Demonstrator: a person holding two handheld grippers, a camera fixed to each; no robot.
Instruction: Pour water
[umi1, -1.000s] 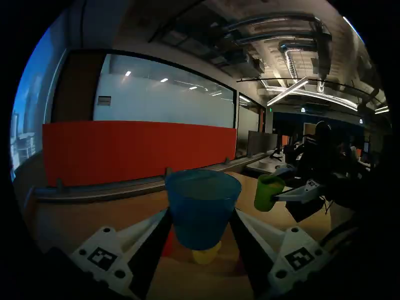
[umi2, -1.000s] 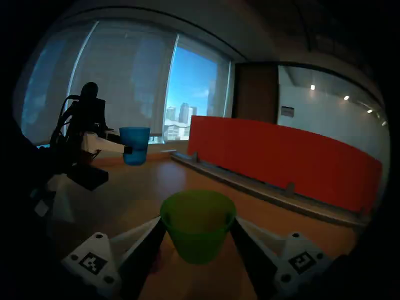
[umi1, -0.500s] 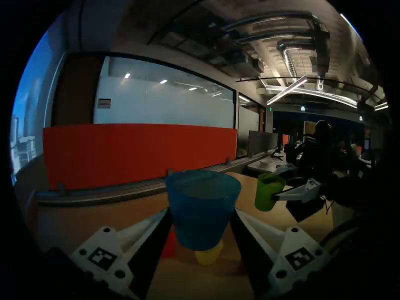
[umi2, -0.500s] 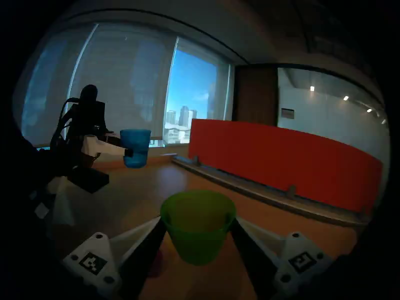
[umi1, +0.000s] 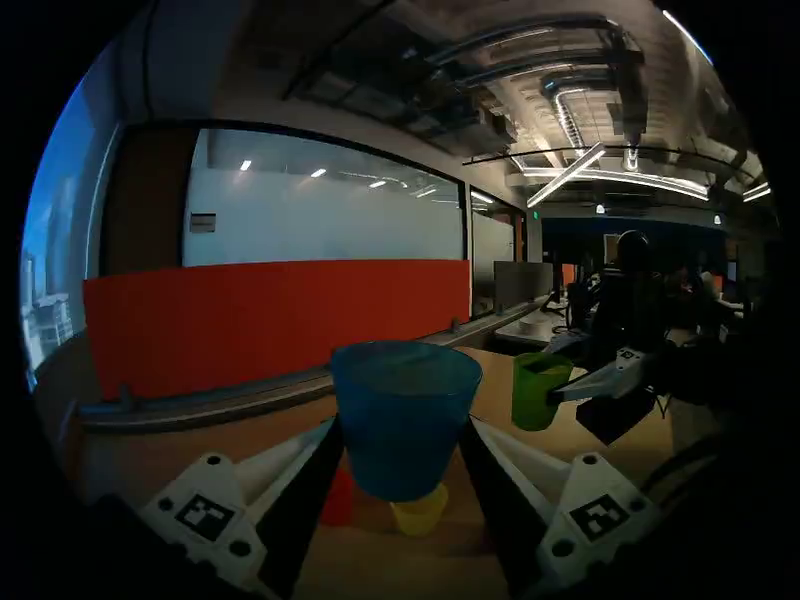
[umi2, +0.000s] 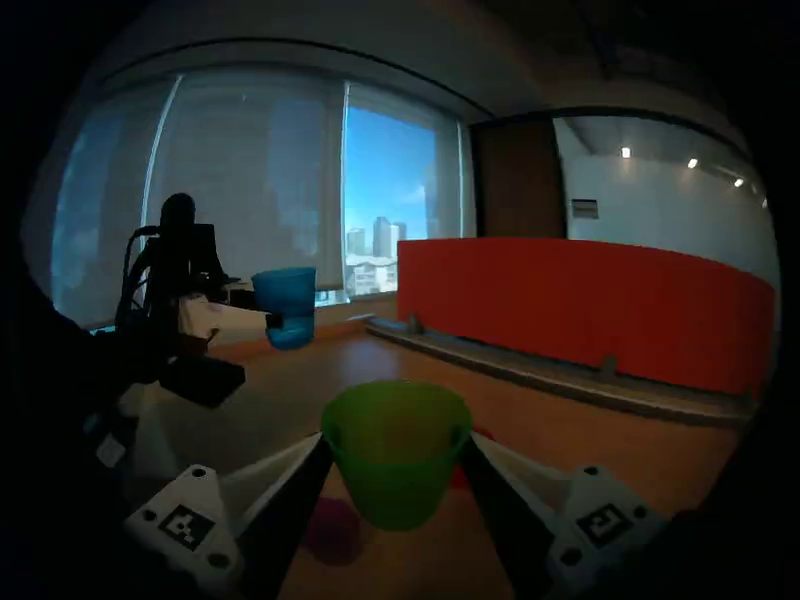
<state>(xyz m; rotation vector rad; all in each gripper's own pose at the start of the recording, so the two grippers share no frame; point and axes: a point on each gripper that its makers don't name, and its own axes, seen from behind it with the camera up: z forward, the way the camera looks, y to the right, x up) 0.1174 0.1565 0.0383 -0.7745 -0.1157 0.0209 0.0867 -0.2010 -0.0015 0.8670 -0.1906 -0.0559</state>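
Observation:
In the left gripper view my left gripper (umi1: 402, 440) is shut on a blue cup (umi1: 405, 412), held upright above the wooden table (umi1: 200, 450). Farther right the green cup (umi1: 537, 390) hangs in the other gripper. The right gripper view has my right gripper (umi2: 396, 470) shut on that green cup (umi2: 396, 460), also upright. Off to its left the blue cup (umi2: 286, 305) sits in the far gripper. I cannot tell whether either cup holds water.
A yellow cup (umi1: 421, 511) and a red object (umi1: 338, 497) stand on the table below the blue cup. A magenta object (umi2: 333, 531) and a red one (umi2: 462, 470) lie under the green cup. A red partition (umi1: 270, 315) backs the table.
Both views have tilted down and turned a little; the two held cups stay upright and gripped. The magenta and red objects now show under the green cup.

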